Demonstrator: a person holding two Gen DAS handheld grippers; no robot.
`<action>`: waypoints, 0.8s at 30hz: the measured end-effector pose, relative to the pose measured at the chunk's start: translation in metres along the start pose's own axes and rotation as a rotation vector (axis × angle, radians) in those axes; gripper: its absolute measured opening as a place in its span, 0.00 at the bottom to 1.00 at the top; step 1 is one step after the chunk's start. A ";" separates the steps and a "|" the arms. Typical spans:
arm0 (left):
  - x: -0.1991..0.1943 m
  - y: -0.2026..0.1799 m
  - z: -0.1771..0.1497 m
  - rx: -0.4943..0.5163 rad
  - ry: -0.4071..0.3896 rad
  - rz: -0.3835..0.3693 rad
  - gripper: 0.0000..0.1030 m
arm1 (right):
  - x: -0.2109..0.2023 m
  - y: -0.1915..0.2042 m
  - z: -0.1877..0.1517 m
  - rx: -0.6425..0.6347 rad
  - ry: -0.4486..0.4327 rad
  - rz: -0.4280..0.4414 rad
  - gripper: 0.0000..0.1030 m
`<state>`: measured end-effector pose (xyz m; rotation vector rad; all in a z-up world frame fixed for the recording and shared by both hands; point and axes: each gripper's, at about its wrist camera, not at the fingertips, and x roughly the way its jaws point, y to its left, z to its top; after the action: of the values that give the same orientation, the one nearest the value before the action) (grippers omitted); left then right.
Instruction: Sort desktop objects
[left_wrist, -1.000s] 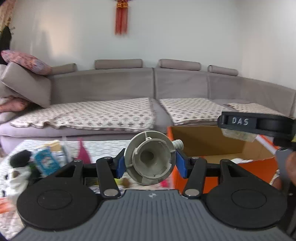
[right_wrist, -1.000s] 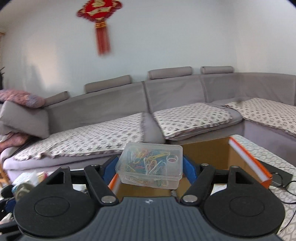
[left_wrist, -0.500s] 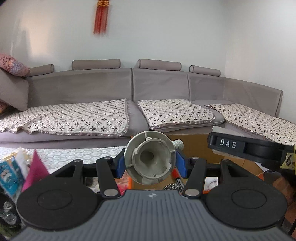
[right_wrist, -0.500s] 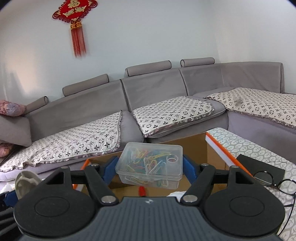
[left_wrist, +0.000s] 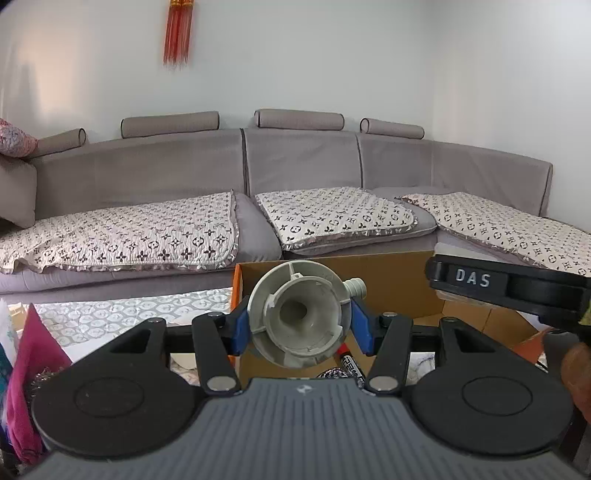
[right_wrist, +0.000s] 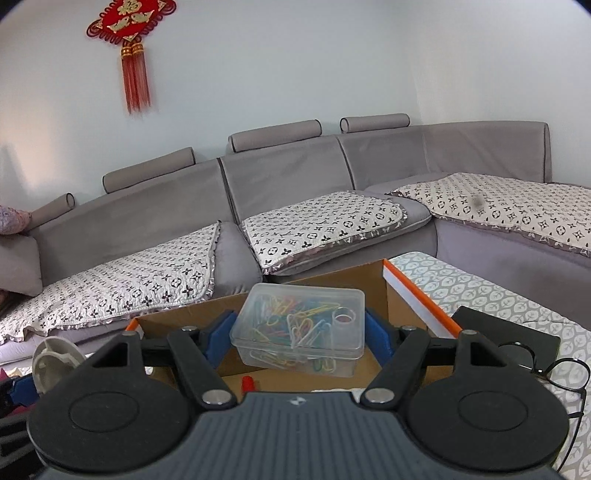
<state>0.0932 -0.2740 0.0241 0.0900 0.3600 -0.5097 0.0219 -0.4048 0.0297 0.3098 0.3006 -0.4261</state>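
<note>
L wrist: my left gripper (left_wrist: 300, 326) clamped on grey round plastic funnel-shaped fitting (left_wrist: 299, 325), above open orange-edged cardboard box (left_wrist: 399, 280) at 12 o'clock.

R wrist: my right gripper (right_wrist: 297, 332) clamped on clear plastic box of coloured paper clips (right_wrist: 299, 326), over same box (right_wrist: 177, 321); black-rimmed glasses (right_wrist: 565, 373) at 3 o'clock.

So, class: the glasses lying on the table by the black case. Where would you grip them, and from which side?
Take the glasses at the bridge between the lenses, coming from above. They lie flat on the table, partly over the black case, so the thin rim gives little to hold from the side. This is a judgement: the far lens is cut off at the picture's edge.
</note>
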 end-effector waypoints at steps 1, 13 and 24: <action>0.003 -0.002 0.002 0.001 0.005 0.001 0.52 | 0.001 -0.002 0.001 0.004 0.001 -0.002 0.70; 0.022 -0.017 0.006 0.030 0.056 0.037 0.52 | 0.012 -0.010 -0.002 0.034 0.023 0.003 0.70; 0.031 -0.020 0.004 0.026 0.119 0.053 0.52 | 0.021 -0.016 -0.003 0.048 0.039 -0.020 0.70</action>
<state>0.1099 -0.3060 0.0174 0.1551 0.4665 -0.4579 0.0318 -0.4252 0.0159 0.3622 0.3324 -0.4480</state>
